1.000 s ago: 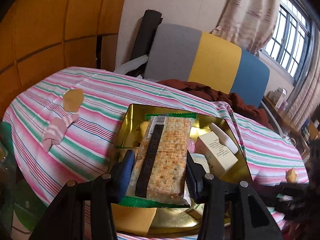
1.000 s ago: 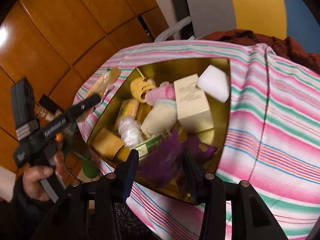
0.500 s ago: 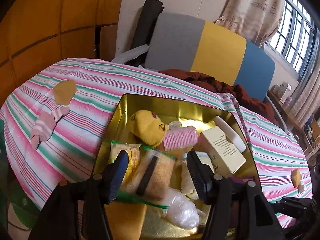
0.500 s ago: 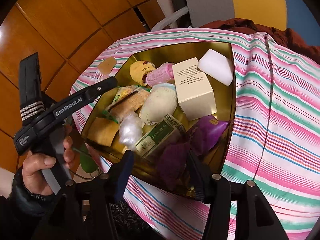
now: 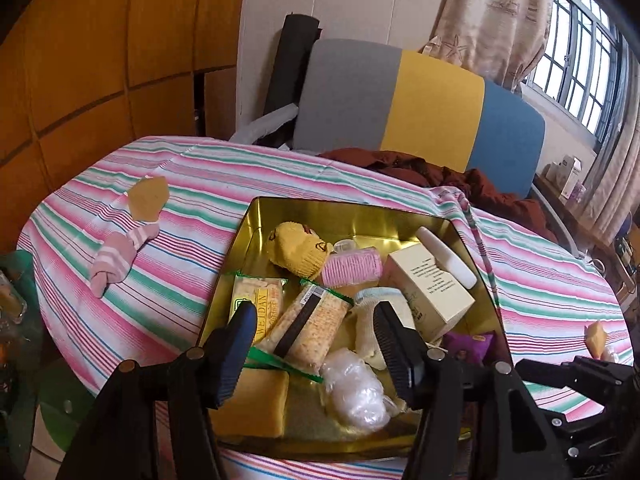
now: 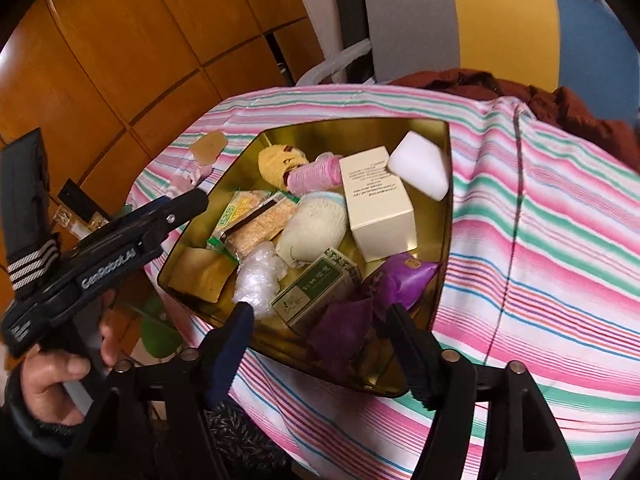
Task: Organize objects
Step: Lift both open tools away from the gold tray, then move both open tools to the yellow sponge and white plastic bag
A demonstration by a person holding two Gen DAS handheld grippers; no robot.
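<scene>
Both grippers, left and right, hang spread and empty over the gold tin, where the cracker pack lies. Only the left view shows the pink sock clearly; only the right shows what looks like a tea box.
</scene>
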